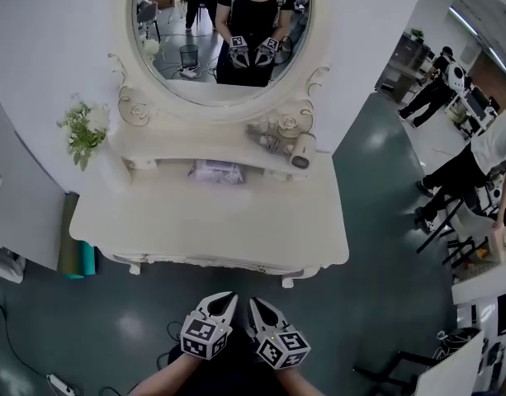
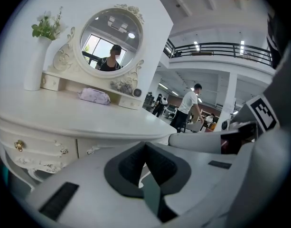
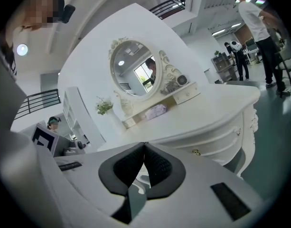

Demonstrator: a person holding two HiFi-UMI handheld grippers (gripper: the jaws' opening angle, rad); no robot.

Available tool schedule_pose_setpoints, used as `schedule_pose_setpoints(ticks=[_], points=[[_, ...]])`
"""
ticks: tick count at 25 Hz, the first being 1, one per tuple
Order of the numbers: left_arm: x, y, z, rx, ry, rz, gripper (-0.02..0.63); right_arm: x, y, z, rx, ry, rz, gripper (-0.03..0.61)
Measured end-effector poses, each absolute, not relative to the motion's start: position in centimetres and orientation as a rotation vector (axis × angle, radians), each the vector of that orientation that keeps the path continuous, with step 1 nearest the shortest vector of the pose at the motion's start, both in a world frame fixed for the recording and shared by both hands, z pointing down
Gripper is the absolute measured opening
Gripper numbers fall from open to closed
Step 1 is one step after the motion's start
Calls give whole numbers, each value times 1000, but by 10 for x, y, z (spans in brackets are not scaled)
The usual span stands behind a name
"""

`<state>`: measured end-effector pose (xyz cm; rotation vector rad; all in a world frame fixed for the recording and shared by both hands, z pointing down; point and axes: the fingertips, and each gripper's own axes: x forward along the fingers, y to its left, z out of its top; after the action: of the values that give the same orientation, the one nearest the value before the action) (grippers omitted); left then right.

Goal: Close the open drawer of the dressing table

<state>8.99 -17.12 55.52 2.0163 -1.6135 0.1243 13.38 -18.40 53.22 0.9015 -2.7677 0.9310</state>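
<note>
The left tongs (image 1: 223,300) and right tongs (image 1: 259,305) were both clenched empty, side by side, near the white surface (image 1: 211,221).

Bright, even indoor light; edges are bending.
Ceiling lamps (image 2: 196,45) are glaring at upper right of the left gripper view, the dressing table (image 1: 211,221) is washing out white, and corners are going black.
</note>
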Motion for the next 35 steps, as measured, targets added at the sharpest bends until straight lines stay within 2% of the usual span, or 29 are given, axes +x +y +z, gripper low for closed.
schedule_pose_setpoints(ticks=[8,16,24,35], points=[[105,-150,556,2066,-1652,122,8,145,-180,515,912,-2846,845,28],[86,-135,553,2018,-1751,85,8,141,-172,500,861,-2919,754,26],[73,-130,552,1979,-1802,68,8,112,-137,499,588,-2961,598,25],[88,-133,554,2024,-1760,86,8,123,-145,507,663,-2922,674,25]])
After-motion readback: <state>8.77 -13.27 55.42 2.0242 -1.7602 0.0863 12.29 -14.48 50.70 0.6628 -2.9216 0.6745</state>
